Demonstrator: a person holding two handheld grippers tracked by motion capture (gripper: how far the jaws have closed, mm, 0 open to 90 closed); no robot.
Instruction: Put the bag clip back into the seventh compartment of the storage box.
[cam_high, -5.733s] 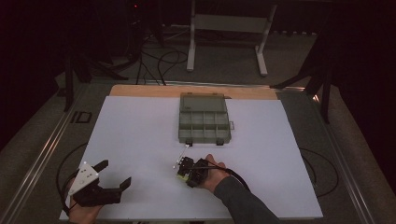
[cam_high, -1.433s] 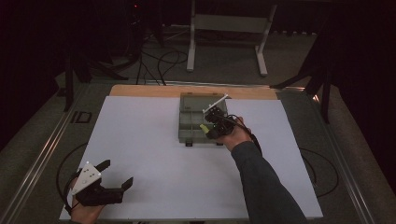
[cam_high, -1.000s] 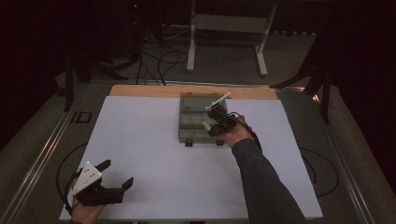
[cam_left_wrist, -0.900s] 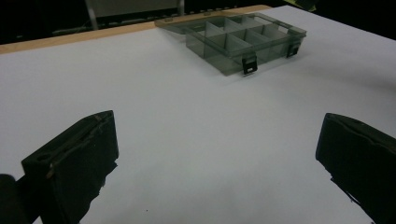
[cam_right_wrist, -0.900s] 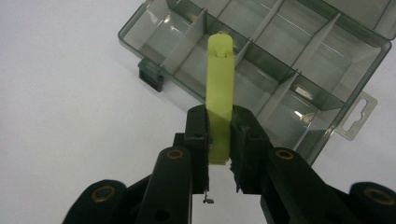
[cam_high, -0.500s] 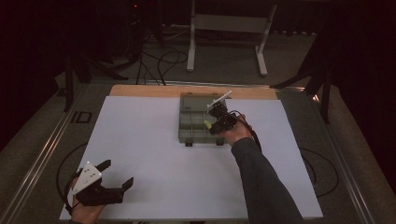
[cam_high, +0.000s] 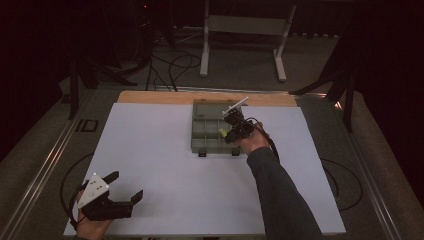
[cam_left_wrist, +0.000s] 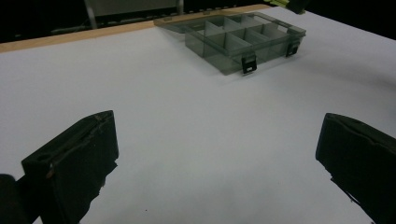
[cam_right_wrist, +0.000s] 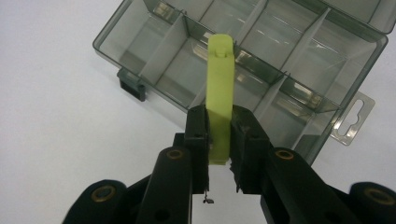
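Note:
A smoky clear compartment box (cam_high: 204, 131) lies open at the far middle of the white table, its several compartments looking empty (cam_right_wrist: 159, 51). My right gripper (cam_high: 229, 133) hovers over the box's right half, shut on a flat yellow-green plastic piece (cam_right_wrist: 220, 70) that sticks out past the jaws and points over the box. My left gripper (cam_high: 127, 186) rests at the near left corner of the table, open, with nothing but bare table between its fingers (cam_left_wrist: 74, 154). From there the box (cam_left_wrist: 233, 42) lies far ahead.
A white sheet (cam_high: 165, 165) covers the table, and a wooden strip (cam_high: 155, 97) runs along its far edge. Behind the table stand a metal frame (cam_high: 240, 30) and loose floor cables. The box has black latches (cam_left_wrist: 249, 65) on its near side.
Since the oldest frame my right gripper went from the near middle of the table to above the box, carrying the yellow-green piece. Over the last second both hands have hardly moved.

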